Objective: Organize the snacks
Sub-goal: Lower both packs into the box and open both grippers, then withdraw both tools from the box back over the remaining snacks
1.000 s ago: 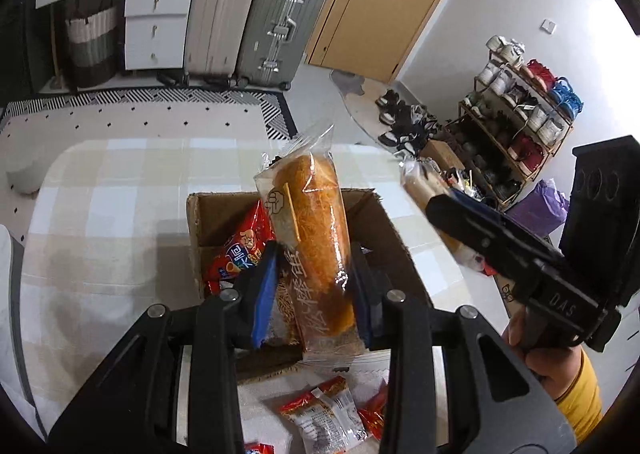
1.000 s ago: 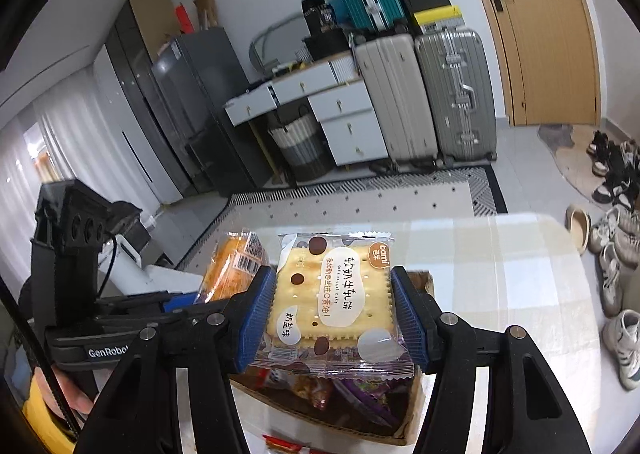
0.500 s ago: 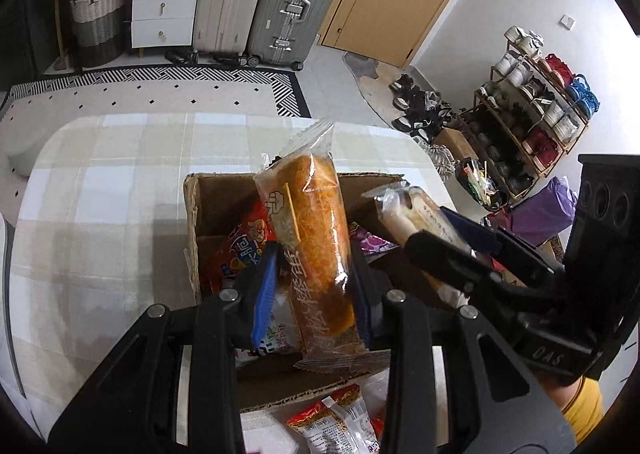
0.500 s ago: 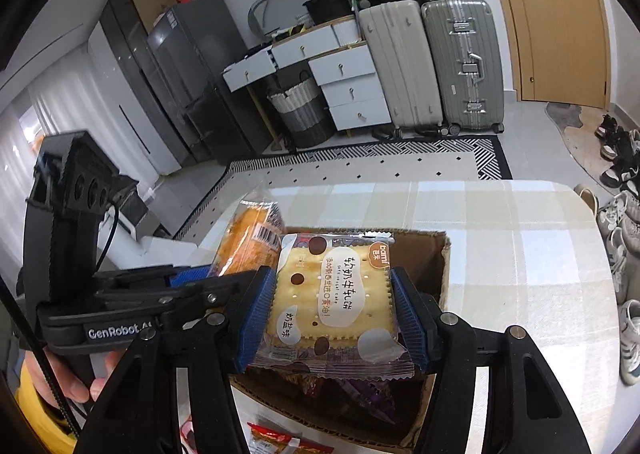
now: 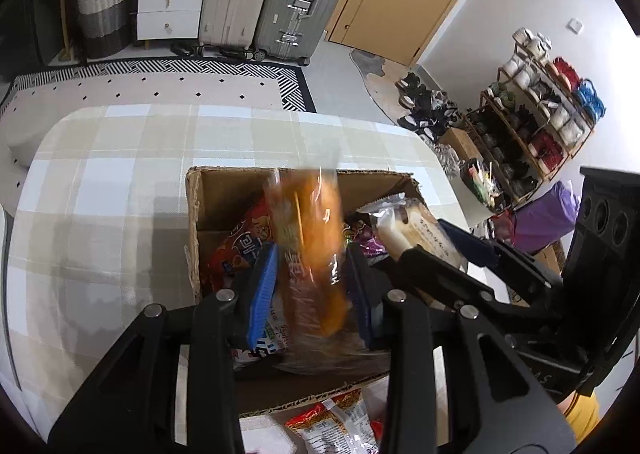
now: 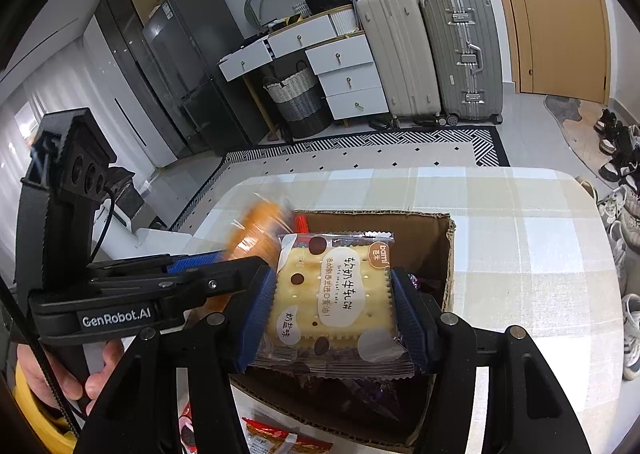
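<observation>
Lowering both packets into the cardboard box [image 5: 208,198] is the step in hand, and it would go best if each is released only once low inside, clear of the other. Left tongs [image 5: 312,286] pinch the orange bread packet [image 5: 310,230]; right tongs [image 6: 334,314] grip the cracker packet [image 6: 332,294] over the box. Its checked bench [image 5: 120,158] stands near suitcases [image 6: 424,54]. Loose snack packets [image 5: 340,426] lie in front.
</observation>
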The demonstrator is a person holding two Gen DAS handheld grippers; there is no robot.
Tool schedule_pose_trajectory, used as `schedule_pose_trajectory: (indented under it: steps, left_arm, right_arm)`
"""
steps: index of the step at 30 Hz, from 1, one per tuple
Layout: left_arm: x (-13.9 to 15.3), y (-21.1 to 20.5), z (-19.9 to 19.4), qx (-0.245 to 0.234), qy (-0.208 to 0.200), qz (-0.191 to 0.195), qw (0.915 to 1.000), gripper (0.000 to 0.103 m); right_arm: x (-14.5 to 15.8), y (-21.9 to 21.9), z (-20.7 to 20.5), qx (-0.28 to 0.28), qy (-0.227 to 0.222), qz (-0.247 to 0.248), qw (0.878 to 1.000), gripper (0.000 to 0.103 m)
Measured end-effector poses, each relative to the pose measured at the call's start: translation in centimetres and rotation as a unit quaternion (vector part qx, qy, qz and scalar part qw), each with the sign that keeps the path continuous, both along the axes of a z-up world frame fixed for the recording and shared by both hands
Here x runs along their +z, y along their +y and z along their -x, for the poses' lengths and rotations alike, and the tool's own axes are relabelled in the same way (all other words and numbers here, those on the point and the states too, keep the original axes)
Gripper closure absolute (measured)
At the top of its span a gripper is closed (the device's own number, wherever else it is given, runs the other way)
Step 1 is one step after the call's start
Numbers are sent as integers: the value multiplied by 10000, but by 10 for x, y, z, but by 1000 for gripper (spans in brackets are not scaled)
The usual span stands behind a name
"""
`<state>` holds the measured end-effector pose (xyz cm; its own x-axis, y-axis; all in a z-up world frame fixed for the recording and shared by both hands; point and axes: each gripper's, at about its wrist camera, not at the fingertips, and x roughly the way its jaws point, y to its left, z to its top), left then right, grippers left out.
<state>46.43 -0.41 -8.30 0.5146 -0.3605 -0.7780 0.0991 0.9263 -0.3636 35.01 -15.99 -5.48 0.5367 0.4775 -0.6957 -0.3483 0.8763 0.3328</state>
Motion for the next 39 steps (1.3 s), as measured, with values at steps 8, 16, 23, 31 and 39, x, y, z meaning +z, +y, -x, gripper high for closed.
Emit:
schedule_pose_trajectory:
  steps: [8, 16, 23, 31, 39]
  left_arm:
    - [9, 19, 17, 27, -103, -25, 9999, 72]
    - [26, 31, 50, 57, -111, -25, 9999, 72]
    - [48, 40, 85, 112, -220, -42, 9997, 66]
    - [87, 48, 155, 211, -585, 120, 9980, 53]
    - [131, 40, 244, 296, -1198, -225, 9921, 33]
  right_arm:
    - [4, 3, 3, 30, -55, 96, 9999, 44]
    - [-12, 10, 2, -85, 268, 431, 9987, 43]
    - [15, -7, 21, -236, 50, 145, 9996, 43]
    - [67, -12, 89, -140, -568, 2, 9983, 43]
    - [105, -15, 165, -128, -1047, -283, 9940, 37]
